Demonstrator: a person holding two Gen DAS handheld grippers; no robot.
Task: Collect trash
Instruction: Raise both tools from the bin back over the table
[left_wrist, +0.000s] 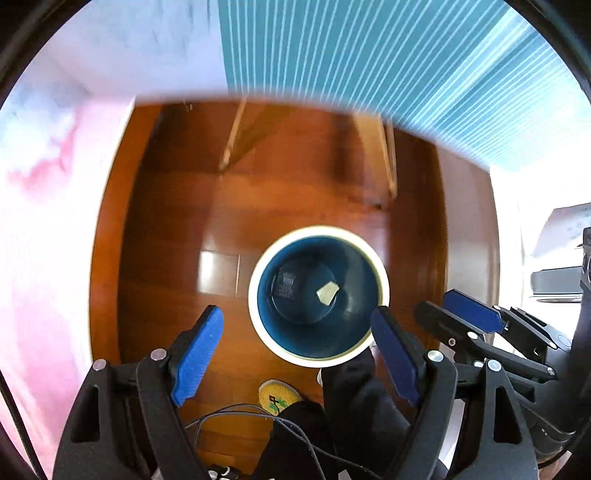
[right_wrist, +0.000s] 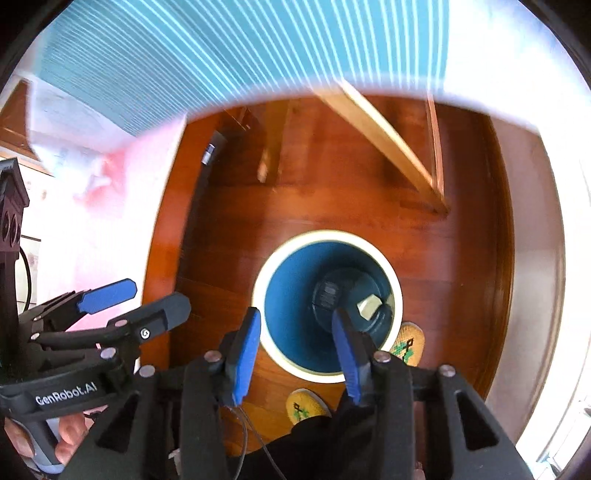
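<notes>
A round trash bin (left_wrist: 317, 229) with a white rim and dark blue inside stands on the wooden floor, straight below both grippers. A pale scrap of trash (left_wrist: 327, 293) lies on its bottom beside a dark label. My left gripper (left_wrist: 297, 314) hangs above the bin, open wide, with nothing between its blue pads. The right gripper (left_wrist: 448, 306) shows at its right side. In the right wrist view the bin (right_wrist: 325, 234) and the scrap (right_wrist: 369, 306) lie beyond my right gripper (right_wrist: 296, 314), whose fingers stand apart and empty. The left gripper (right_wrist: 155, 295) is to its left.
The person's feet in yellow patterned slippers (right_wrist: 306, 404) stand right beside the bin, below a dark trouser leg (left_wrist: 354, 398). Wooden furniture legs (right_wrist: 388, 147) rise behind the bin. A teal striped cloth (left_wrist: 369, 55) and a pink-white cloth (left_wrist: 44, 184) border the floor. A thin cable (left_wrist: 240, 410) dangles.
</notes>
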